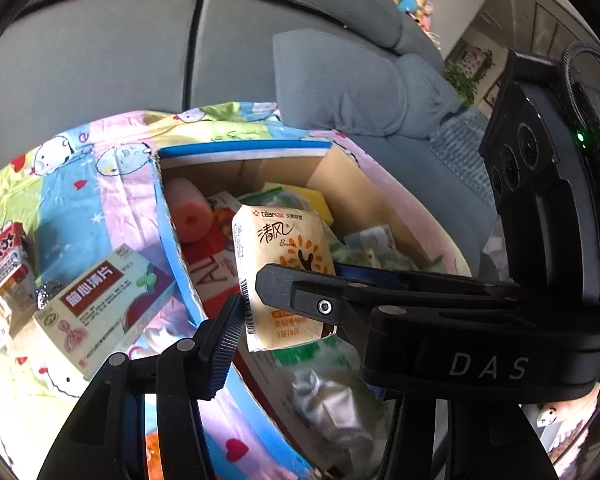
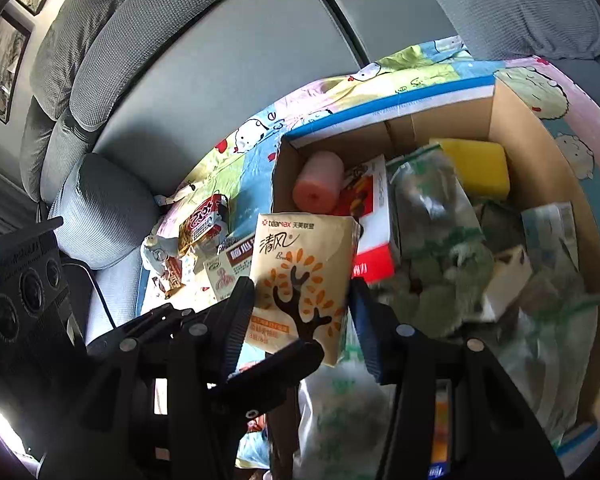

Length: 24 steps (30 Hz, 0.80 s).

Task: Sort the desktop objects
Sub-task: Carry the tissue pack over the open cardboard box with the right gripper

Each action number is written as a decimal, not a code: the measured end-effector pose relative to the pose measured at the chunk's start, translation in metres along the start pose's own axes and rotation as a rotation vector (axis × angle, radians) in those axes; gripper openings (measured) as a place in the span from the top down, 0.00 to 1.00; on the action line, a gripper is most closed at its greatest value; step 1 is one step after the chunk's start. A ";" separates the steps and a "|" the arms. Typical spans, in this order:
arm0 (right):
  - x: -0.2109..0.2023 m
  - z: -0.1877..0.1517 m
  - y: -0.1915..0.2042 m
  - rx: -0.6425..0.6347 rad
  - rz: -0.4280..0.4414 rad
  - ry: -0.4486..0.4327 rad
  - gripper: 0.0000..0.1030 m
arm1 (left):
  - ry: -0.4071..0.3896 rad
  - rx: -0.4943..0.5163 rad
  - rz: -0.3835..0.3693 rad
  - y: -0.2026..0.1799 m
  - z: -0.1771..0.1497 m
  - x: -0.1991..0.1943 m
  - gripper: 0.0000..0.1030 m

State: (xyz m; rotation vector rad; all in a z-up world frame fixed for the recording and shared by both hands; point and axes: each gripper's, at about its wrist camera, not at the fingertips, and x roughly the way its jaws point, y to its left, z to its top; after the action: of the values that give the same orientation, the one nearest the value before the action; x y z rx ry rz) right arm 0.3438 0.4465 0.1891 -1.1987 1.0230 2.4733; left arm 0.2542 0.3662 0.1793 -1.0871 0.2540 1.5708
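A beige tissue pack [image 1: 283, 268] with an orange tree print hangs over the cardboard box's [image 1: 340, 176] near edge. Both grippers meet at it. In the right wrist view my right gripper [image 2: 300, 304] has a finger on each side of the tissue pack [image 2: 304, 276] and is shut on it. In the left wrist view my left gripper's [image 1: 251, 320] left pad [image 1: 223, 344] touches the pack's edge; the right gripper's finger crosses in front and hides the left gripper's other finger. The box holds a pink foam roll [image 2: 320, 180], a yellow sponge [image 2: 476, 168], a red-and-white box and plastic bags.
The box sits on a cartoon-print cloth [image 1: 79, 184] over a table. Left of the box lie a medicine carton [image 1: 99, 300], a red snack pack [image 1: 3, 256] and small packets. A grey sofa [image 1: 119, 48] with cushions [image 1: 340, 80] stands behind.
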 end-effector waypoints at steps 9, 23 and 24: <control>0.025 0.019 0.000 -0.017 -0.044 0.028 0.51 | 0.028 -0.024 0.063 0.007 0.005 0.022 0.48; 0.050 0.027 -0.016 0.038 -0.011 0.078 0.51 | 0.049 -0.046 0.091 0.013 0.004 0.035 0.48; 0.052 0.027 -0.017 0.045 -0.003 0.083 0.51 | 0.047 -0.040 0.091 0.013 0.004 0.034 0.48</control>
State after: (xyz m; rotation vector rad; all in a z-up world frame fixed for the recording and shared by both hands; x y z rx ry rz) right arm 0.3017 0.4713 0.1527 -1.2973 1.0908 2.4029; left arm 0.2440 0.3873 0.1510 -1.1582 0.3087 1.6386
